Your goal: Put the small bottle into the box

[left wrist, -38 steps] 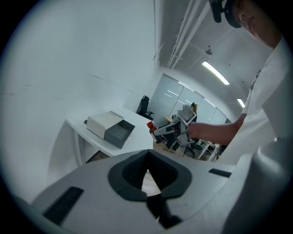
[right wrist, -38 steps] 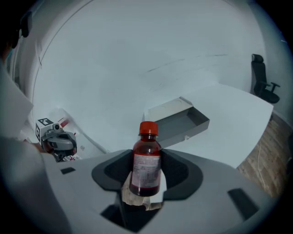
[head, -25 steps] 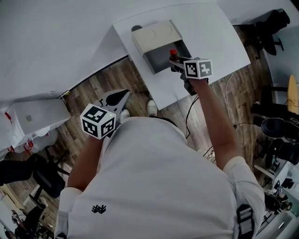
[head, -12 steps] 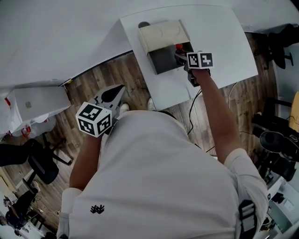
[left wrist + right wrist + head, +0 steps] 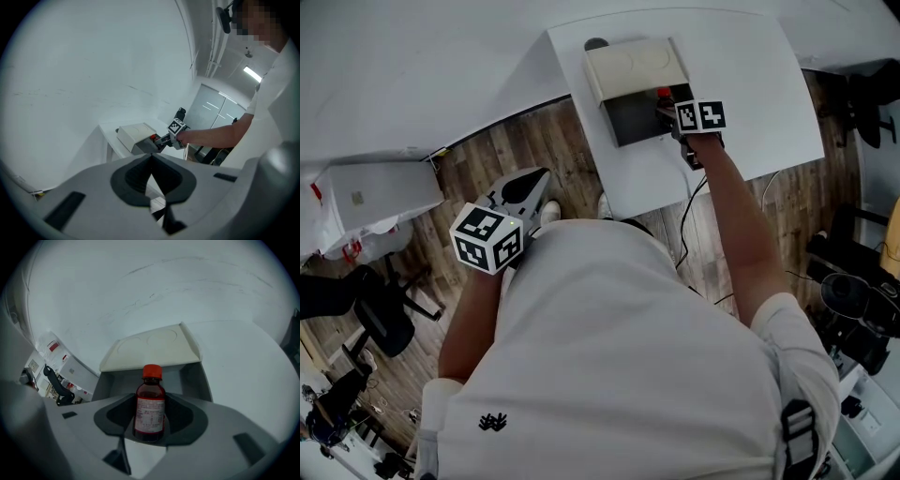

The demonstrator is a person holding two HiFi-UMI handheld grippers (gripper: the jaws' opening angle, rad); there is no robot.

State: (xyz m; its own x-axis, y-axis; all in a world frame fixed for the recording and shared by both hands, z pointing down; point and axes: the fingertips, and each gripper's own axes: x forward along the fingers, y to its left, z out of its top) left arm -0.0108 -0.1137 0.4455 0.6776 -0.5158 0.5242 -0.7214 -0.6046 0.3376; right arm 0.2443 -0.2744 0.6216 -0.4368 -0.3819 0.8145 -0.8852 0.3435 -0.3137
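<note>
The small brown bottle (image 5: 150, 404) with a red cap stands upright between the jaws of my right gripper (image 5: 150, 430), which is shut on it. In the head view the bottle (image 5: 663, 95) and right gripper (image 5: 668, 109) hang over the right part of the open grey compartment of the box (image 5: 628, 120). The box's cream lid (image 5: 150, 348) is folded back behind the opening. My left gripper (image 5: 523, 190) is held low over the wooden floor, well away from the table, with its jaws together and nothing in them. From the left gripper view the box (image 5: 133, 136) is seen in the distance.
The box sits on a white table (image 5: 759, 89) against a white wall. A small dark round object (image 5: 596, 43) lies just behind the box. A white cabinet (image 5: 375, 192) stands at the left, cables (image 5: 689, 211) hang under the table, and dark chairs (image 5: 862, 84) stand at the right.
My right gripper has carried the bottle a little further in over the box's open compartment. The left gripper has stayed over the floor.
</note>
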